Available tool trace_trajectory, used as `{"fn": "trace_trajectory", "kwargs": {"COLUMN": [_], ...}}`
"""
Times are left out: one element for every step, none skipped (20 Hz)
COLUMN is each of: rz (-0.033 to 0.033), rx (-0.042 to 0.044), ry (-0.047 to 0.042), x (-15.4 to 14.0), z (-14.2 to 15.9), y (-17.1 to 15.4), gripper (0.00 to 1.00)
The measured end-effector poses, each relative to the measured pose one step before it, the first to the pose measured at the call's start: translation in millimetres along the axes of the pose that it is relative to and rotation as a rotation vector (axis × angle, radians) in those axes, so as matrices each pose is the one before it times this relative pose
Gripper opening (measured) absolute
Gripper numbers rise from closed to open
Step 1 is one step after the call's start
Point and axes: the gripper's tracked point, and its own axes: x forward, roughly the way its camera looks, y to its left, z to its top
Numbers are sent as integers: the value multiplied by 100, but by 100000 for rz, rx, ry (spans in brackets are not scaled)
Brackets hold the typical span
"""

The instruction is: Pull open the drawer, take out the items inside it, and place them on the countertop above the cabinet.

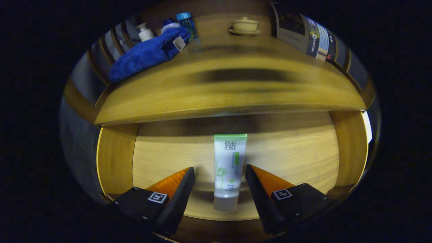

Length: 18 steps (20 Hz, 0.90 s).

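Note:
The wooden drawer [158, 158] stands pulled open below the countertop [222, 91]. A white tube with a green end [228, 168] lies flat on the drawer floor, its cap pointing toward me. My gripper [220, 173] is open over the drawer, one finger on each side of the tube with gaps between, touching nothing. On the countertop's far left lie a blue cloth [148, 54], a white bottle [145, 32] and a blue-capped bottle [186, 23].
A cream lidded bowl on a saucer [245, 26] sits at the back of the countertop. A printed panel [312, 37] stands at the back right. The drawer's side walls [351, 148] rise on both sides of the fingers.

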Motion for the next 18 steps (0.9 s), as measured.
{"fn": "trace_trajectory", "kwargs": {"rz": [-898,-729,-842,-573,-601,-680,-193,-639,-983,-1792,1076,1463,1691,1736,1046,396,382,727], "rx": [403,487,277,372,-39,-351,-187,-320,-246,-354,1020,962,1459,625,51,-233,-52,-78], "ry": [1906,1411,961,1325,657,-493,1020,-488,260,-445,146,468,-56,133,-689,-1365,-1669,-1572], "x": [347,266,205,166,22,-150,-75,-223,-140,-333,-322,-595,-621,-774,-881,-1065,-1187,-1305], "z": [-185,-55,2,-91,-2,235,-67,188,44,206,20,-39,-7,-55,103,286,441,462], "y": [-87,-104,-183,-157,-90,-115,-48,-135,-302,-559,-35,52,188,250,161,39,-37,-18], "gripper": [97,95,92,89,86,83,81,78,78,72,65,59,56,54,54,54,54,54]}}
